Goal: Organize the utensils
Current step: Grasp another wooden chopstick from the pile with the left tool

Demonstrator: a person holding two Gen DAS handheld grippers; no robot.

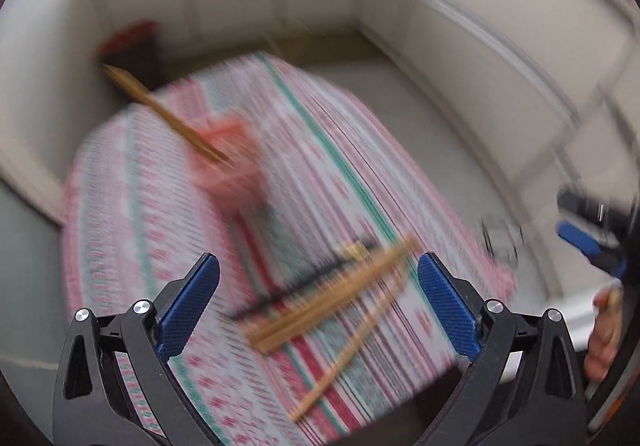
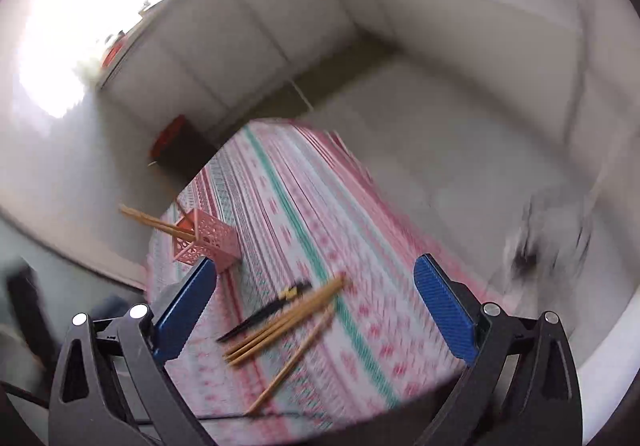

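Lying loose on the patterned tabletop near its close edge, the wooden chopsticks form a small fan, with one more chopstick angled apart just beside them and a black utensil with a yellow band touching the bundle; blur hides whether it is a pen or a knife. Farther back, near the tabletop's left edge, stands a pink perforated holder with two chopsticks leaning out of it; the left wrist view smears it into a red blotch. The left gripper and the right gripper both stand spread wide with nothing between the pads. Bare cloth lies between pile and holder. At the left view's right rim, a hand is cut off.
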